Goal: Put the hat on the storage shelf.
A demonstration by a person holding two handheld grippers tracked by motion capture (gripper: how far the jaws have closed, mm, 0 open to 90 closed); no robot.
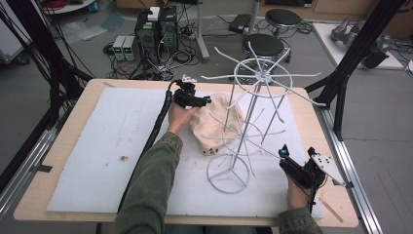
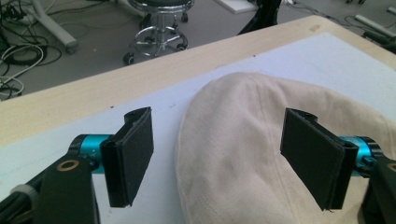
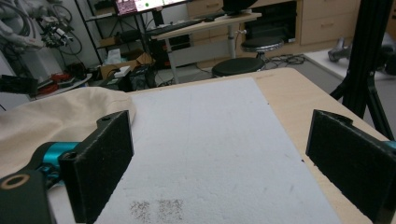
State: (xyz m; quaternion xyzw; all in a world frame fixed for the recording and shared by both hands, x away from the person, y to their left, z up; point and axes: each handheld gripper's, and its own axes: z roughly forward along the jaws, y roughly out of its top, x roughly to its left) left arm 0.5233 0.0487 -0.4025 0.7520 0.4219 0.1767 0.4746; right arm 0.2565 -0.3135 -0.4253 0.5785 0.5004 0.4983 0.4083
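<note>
I'm on the reach step: left gripper jaws wide, straddling the rim of the cream cap lying on the white mat beside the wire rack. Next I'd close on fabric. Right gripper wide open, holding nothing.

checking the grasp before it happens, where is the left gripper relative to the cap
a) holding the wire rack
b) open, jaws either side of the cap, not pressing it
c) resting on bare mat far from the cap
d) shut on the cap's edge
b: the left gripper has its jaws wide apart, with the beige cap lying between them, unpinched.
</note>
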